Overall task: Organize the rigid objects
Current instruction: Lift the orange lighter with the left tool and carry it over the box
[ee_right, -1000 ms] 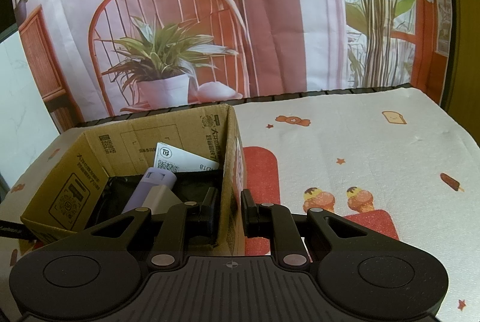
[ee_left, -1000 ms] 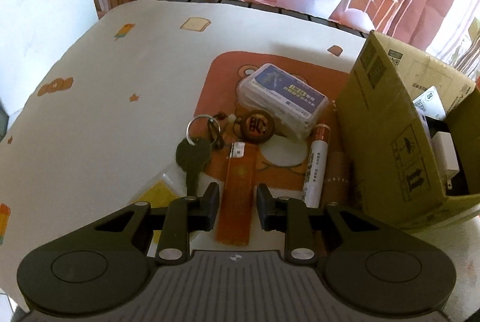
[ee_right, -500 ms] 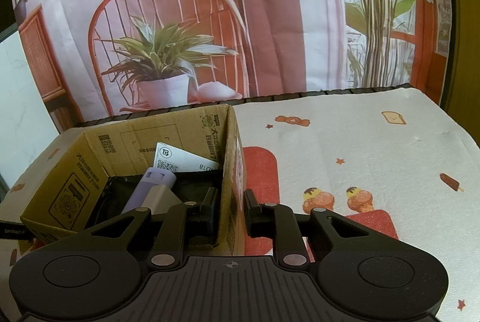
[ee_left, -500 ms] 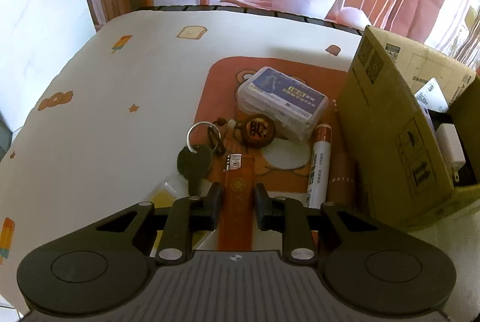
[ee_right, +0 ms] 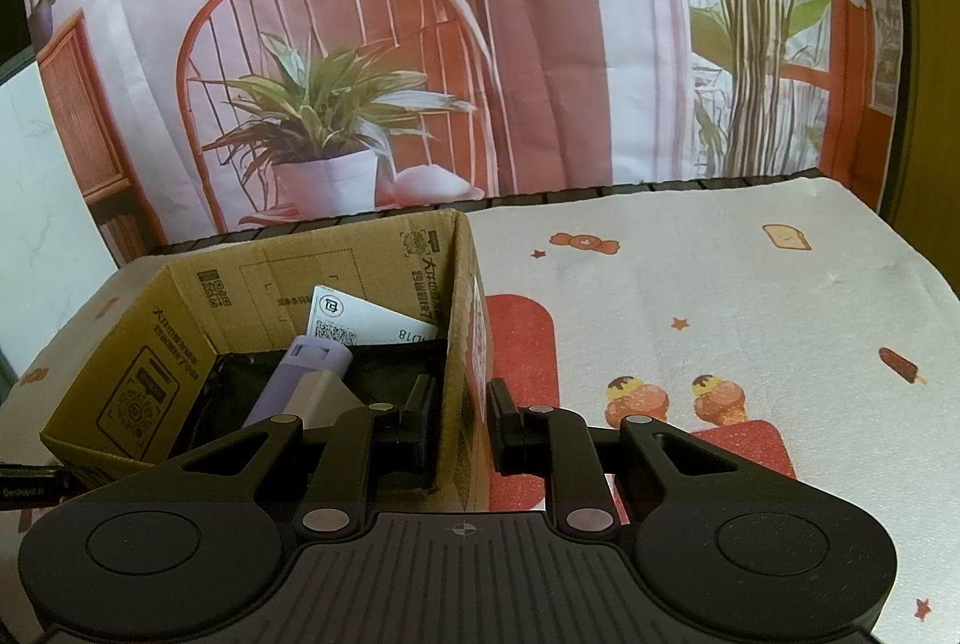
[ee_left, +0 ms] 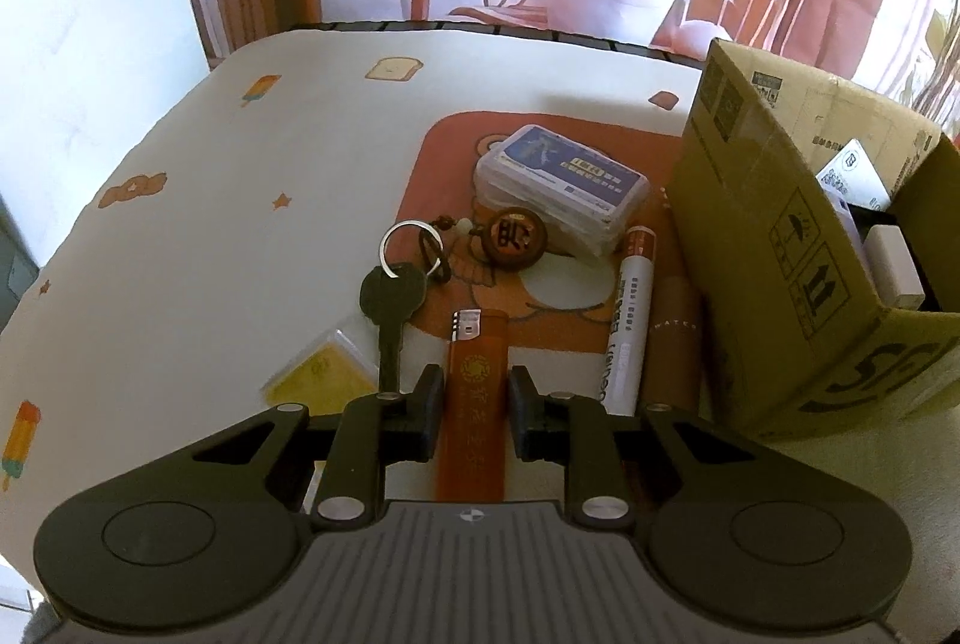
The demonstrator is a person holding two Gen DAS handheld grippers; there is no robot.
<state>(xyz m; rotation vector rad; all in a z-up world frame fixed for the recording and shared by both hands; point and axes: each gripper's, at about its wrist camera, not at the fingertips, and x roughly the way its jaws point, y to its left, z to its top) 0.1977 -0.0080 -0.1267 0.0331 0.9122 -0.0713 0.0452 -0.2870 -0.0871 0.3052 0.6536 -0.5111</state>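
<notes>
1. Left tongs (ee_left: 471, 398) pinching orange lighter (ee_left: 475, 392) near tabletop's (ee_left: 210, 236) near edge.
2. Right tongs (ee_right: 461, 419) clamping cardboard box (ee_right: 150, 344) wall, steadying it.
3. Next, probably: lift lighter, carry into box.

An orange lighter (ee_left: 474, 392) is lying flat, its metal head pointing away, just left of the cardboard box (ee_left: 774, 248). Between lighter and box, a white marker (ee_left: 627, 320) and a brown tube (ee_left: 675, 344) are lying side by side, the tube just beside the box wall. A clear plastic card case with a blue label (ee_left: 561, 179) is sitting farther back, left of the box. A dark key on a ring (ee_left: 393, 296) and a round brown charm (ee_left: 515, 239) are lying left of the marker. A yellow flat case (ee_left: 318, 374) is resting farthest left. The box is standing open, holding a lilac bottle (ee_right: 300, 374), a white adapter (ee_left: 894, 266) and a white card (ee_right: 360, 320).
</notes>
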